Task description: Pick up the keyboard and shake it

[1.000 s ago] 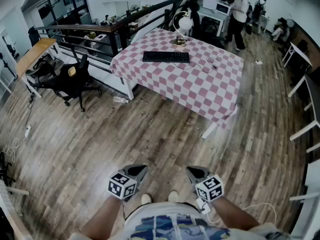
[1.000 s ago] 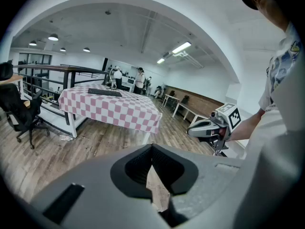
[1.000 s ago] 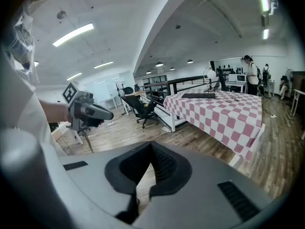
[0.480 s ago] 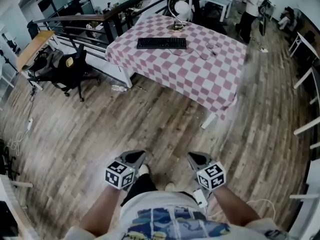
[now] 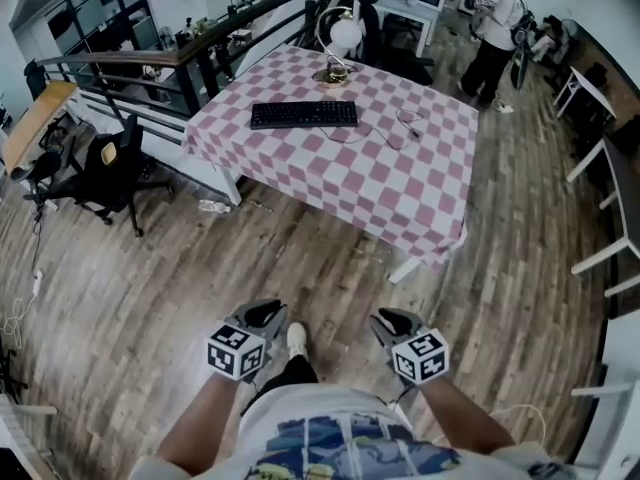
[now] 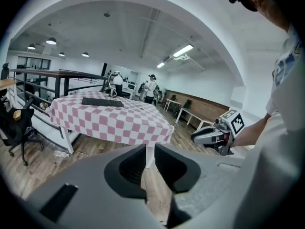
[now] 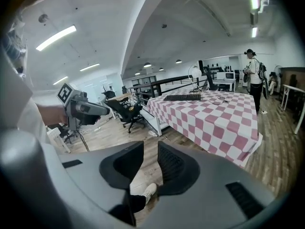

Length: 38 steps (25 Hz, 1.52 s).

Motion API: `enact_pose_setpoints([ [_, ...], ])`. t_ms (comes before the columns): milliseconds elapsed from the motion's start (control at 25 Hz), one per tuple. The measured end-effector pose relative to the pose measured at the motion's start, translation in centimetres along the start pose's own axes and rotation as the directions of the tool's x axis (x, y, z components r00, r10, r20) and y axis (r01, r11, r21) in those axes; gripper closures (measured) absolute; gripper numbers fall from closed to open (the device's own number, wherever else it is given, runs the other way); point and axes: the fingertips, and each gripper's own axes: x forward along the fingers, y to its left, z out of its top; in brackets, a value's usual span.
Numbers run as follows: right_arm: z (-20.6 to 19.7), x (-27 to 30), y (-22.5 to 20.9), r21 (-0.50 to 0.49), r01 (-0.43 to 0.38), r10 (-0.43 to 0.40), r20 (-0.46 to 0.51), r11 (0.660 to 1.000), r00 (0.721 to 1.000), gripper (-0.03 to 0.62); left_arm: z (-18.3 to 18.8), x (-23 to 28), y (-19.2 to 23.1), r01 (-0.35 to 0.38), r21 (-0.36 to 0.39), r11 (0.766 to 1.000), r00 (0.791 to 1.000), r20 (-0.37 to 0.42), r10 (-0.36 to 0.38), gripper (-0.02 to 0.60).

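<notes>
A black keyboard lies on the far side of a table with a pink-and-white checked cloth, several steps ahead of me. The left gripper view shows the keyboard small and distant, and so does the right gripper view. My left gripper and right gripper hang low over the wooden floor in front of my body, far from the table. The jaws of both the left gripper and the right gripper are opening, with a narrow gap and nothing between them.
A white desk lamp and a thin cable share the table with the keyboard. A black office chair and a dark railing stand left of it. A person stands behind; white desks line the right.
The view has shifted as I step over the floor toward the table, one shoe now forward. Both grippers stay low in front of me.
</notes>
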Motion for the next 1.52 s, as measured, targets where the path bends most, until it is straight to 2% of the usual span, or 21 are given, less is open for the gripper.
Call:
enact_pose_setpoints([
  [280,6.8,8.6,-2.8,0.002,0.048,-0.048,-0.037,0.999,0.998,0.474,6.5,3.6,10.2,0.028,0.036,0.999,1.000,0.003,-0.028,0.502],
  [520,11.8,14.7,-3.9,-0.020,0.057,-0.058,-0.026,0.998,0.998,0.462,9.1,5.7,16.6,0.036,0.019,0.999,0.999,-0.002,-0.036,0.481],
  [680,13.8,17.3,-6.5,-0.023,0.077,-0.078,-0.031,0.997,0.996,0.433,9.9,7.7,19.8,0.025,-0.023,0.999,1.000,0.006,-0.025,0.457],
  [800,15.2,19.4,-9.4,0.004,0.079,-0.079,-0.029,0.997,0.996,0.411,10.8,9.9,22.1,0.014,-0.051,0.999,1.000,-0.008,-0.015,0.425],
  [1040,18.5,24.8,-16.7,0.022,0.044,-0.043,-0.050,0.999,0.998,0.391,14.2,15.3,27.3,-0.049,-0.082,0.995,0.998,-0.030,0.047,0.423],
  [1320,24.1,31.5,-27.2,0.009,-0.020,0.021,-0.072,1.000,0.997,0.388,20.9,23.2,32.9,-0.133,-0.096,0.986,0.991,-0.040,0.129,0.423],
  [1520,26.5,35.8,-34.2,0.000,-0.047,0.047,-0.090,0.999,0.995,0.388,23.9,27.7,36.5,-0.185,-0.116,0.976,0.982,-0.057,0.180,0.423],
])
